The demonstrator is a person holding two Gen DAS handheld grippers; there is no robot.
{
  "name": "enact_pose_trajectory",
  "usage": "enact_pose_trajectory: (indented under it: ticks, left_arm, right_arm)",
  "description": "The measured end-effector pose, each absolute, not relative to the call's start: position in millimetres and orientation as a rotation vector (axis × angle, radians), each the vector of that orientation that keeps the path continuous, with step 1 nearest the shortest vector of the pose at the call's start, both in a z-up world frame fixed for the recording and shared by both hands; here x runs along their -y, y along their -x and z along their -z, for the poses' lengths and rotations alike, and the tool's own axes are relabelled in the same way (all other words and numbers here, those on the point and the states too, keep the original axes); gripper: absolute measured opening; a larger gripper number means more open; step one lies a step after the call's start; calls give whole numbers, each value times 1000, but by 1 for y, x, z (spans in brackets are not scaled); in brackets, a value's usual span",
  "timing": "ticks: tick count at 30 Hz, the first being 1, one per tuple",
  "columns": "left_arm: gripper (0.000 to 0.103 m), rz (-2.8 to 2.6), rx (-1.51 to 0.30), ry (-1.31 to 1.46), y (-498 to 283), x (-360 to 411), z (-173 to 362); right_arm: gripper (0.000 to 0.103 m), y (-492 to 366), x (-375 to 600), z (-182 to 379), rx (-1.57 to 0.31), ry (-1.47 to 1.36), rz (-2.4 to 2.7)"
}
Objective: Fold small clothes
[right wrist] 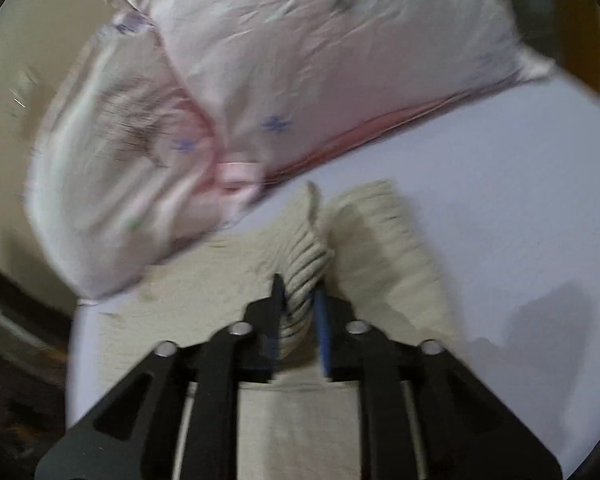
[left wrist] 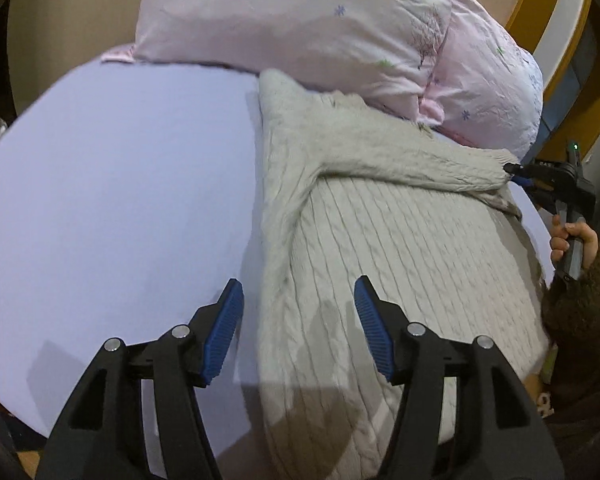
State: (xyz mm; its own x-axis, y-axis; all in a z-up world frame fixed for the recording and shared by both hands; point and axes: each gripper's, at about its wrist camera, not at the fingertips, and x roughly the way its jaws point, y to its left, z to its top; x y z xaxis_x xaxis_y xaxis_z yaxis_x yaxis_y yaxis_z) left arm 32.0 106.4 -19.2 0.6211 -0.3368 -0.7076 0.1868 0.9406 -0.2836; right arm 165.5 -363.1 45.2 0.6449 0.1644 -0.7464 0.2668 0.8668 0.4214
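A cream cable-knit sweater [left wrist: 412, 248] lies flat on the pale lilac bed sheet [left wrist: 112, 184]. One sleeve [left wrist: 400, 160] is folded across its upper body toward the right. My left gripper [left wrist: 298, 320] is open and empty, just above the sweater's near left edge. My right gripper [left wrist: 514, 170] shows at the far right in the left wrist view. In the right wrist view it [right wrist: 300, 304] is shut on the ribbed sleeve cuff [right wrist: 304, 272], which bunches between the fingers.
Two pink patterned pillows [left wrist: 300, 24] lean at the head of the bed, touching the sweater's top; they also fill the right wrist view [right wrist: 260, 80]. A wooden bed frame [left wrist: 540, 4] stands at the far right. The sheet spreads left of the sweater.
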Motion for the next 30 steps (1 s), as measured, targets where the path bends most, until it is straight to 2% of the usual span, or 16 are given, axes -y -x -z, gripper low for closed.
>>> enact_pose_trajectory:
  ticks: [1, 3, 8, 9, 11, 13, 14, 16, 20, 22, 24, 26, 27, 28, 29, 30]
  left_arm:
    - [62, 305, -838, 190, -27, -107, 19]
    - [64, 327, -834, 210, -20, -109, 21]
    - [63, 409, -815, 273, -2, -109, 24]
    - [60, 435, -812, 301, 3, -110, 26]
    - [49, 472, -810, 348, 13, -112, 30]
    - [40, 506, -807, 413, 25, -116, 36]
    - [35, 521, -809, 438, 29, -118, 39]
    - [34, 557, -801, 519, 42, -124, 46]
    - [34, 592, -787, 573, 65, -123, 52]
    - [34, 593, -786, 555, 71, -118, 52]
    - [34, 590, -784, 540, 73, -116, 51]
    - [34, 585, -785, 533, 73, -115, 49]
    - [34, 582, -790, 530, 74, -114, 50]
    - [34, 578, -799, 525, 75, -113, 52]
    - [34, 574, -818, 515, 76, -111, 54]
    - [34, 577, -836, 511, 76, -110, 57]
  right_arm:
    - [64, -159, 365, -46, -896, -511, 101]
    - [77, -134, 369, -49, -895, -489, 114]
    - [74, -58, 385, -36, -969, -474, 85]
    - [64, -43, 390, -26, -1007, -503, 73]
    - [58, -15, 395, -15, -1018, -574, 4]
    - [42, 10, 394, -9, -1029, -660, -104]
    - [41, 23, 393, -2, -1038, -732, -193]
    - [40, 45, 389, 5, -1035, -769, -272]
    - [44, 101, 396, 9, -1018, -773, -310]
    - [64, 113, 401, 13, -1026, -762, -287]
    - [71, 114, 401, 30, -1050, -798, -324]
    - [70, 107, 399, 45, -1071, -837, -386]
    - [55, 104, 394, 57, -1086, -872, -428]
    - [21, 103, 392, 67, -1091, -906, -476]
    - [9, 101, 388, 76, -1095, -941, -525]
    - [10, 100, 386, 82, -1092, -974, -563]
